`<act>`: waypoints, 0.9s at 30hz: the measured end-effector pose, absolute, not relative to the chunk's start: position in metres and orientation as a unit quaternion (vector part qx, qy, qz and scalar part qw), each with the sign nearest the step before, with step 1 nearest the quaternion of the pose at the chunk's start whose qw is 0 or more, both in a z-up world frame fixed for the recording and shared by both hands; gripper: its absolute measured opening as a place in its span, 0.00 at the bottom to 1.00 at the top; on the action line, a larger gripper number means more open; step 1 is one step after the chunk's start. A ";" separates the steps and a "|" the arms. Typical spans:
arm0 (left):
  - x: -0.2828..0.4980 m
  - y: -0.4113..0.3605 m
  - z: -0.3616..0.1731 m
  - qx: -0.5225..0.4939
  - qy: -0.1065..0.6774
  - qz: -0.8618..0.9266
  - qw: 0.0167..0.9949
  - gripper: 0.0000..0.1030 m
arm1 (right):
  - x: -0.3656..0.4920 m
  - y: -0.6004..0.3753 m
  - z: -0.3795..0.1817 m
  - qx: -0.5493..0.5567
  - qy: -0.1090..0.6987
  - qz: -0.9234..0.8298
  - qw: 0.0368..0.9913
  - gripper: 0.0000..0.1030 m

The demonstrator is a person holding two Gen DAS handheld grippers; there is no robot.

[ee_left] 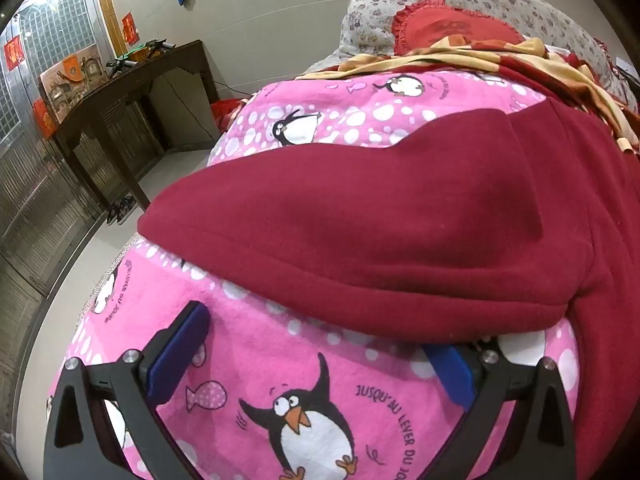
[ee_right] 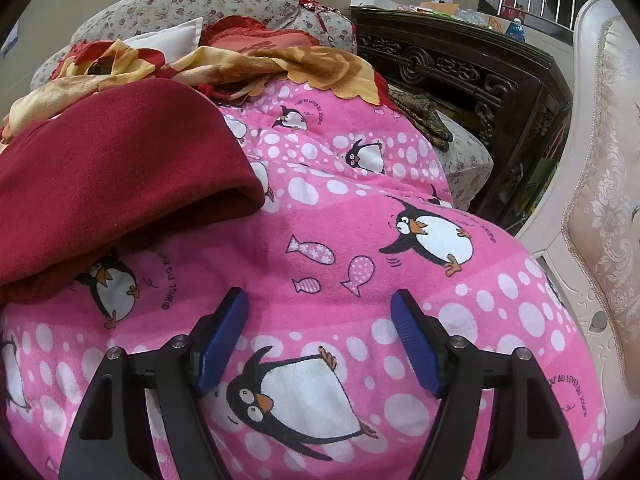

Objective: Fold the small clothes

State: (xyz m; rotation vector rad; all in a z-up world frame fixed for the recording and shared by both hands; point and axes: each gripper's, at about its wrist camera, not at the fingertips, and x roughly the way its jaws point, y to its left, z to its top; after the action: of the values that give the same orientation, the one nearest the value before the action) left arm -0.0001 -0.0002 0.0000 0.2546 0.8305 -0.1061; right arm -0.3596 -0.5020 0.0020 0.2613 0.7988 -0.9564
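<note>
A dark red fleece garment lies on a pink penguin-print blanket. In the left wrist view it spreads across the middle and right, and its near folded edge covers the tip of the right finger. My left gripper is open, low over the blanket just in front of that edge. In the right wrist view the garment lies at the left, its rounded end pointing right. My right gripper is open and empty over bare blanket, to the right of the garment.
A yellow and red patterned blanket, a red frilled cushion and floral pillows lie at the far end of the bed. A dark wooden table stands left across the floor. A carved dark cabinet and white upholstered chair stand right.
</note>
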 end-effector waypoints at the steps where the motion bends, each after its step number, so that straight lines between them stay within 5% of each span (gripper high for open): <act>1: 0.000 0.000 0.000 0.123 0.402 -0.052 0.906 1.00 | -0.360 -0.502 0.002 0.122 0.373 -0.447 0.804 0.88; 14: -0.009 -0.001 0.009 0.117 0.440 -0.070 0.888 1.00 | -0.359 -0.501 0.002 0.121 0.372 -0.450 0.803 0.88; 27: -0.083 -0.042 0.077 0.108 0.382 -0.175 0.901 1.00 | -0.381 -0.483 0.052 0.118 0.378 -0.427 0.813 0.88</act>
State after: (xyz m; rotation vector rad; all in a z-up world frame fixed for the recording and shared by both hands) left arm -0.0832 -0.0417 0.0769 0.2224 0.7896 -0.3630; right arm -0.3815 -0.4827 0.0522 0.2509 0.8065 -0.9125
